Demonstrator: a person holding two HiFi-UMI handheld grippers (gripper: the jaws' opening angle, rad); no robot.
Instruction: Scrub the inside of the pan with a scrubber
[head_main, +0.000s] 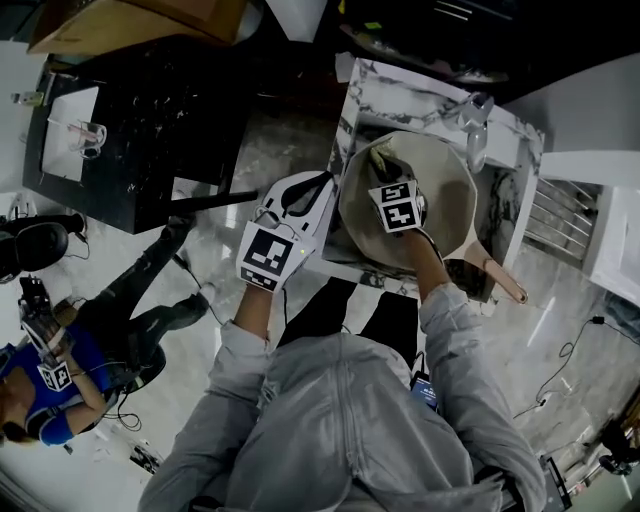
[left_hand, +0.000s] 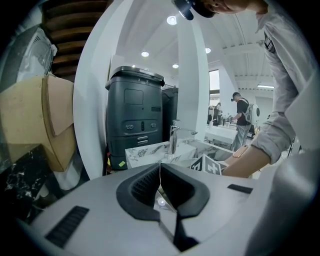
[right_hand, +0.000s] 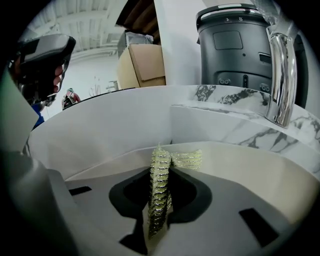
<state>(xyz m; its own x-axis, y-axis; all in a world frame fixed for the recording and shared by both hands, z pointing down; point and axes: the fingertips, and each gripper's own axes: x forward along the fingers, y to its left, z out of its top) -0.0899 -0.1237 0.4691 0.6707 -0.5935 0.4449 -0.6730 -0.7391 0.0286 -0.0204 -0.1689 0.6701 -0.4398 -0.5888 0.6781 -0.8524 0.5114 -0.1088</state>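
Observation:
A cream pan (head_main: 445, 190) lies in the marble sink (head_main: 365, 95), its pinkish handle (head_main: 500, 280) pointing toward the person. Inside the pan, my right gripper (head_main: 385, 170) is shut on a yellow-green glittery scrubber (right_hand: 160, 195), whose free end (right_hand: 187, 159) lies against the pan's cream inner surface (right_hand: 250, 170). My left gripper (head_main: 325, 185) hovers just left of the pan's rim, over the sink's edge. Its jaws are shut with nothing between them (left_hand: 160, 172), and it does not touch the pan.
A chrome faucet (head_main: 475, 125) stands at the sink's far side. A black counter (head_main: 130, 130) and a cardboard box (head_main: 140, 20) sit to the left. A black bin (left_hand: 135, 115) stands behind the sink. Another person (head_main: 40, 370) crouches at lower left. A rack (head_main: 555, 215) is at right.

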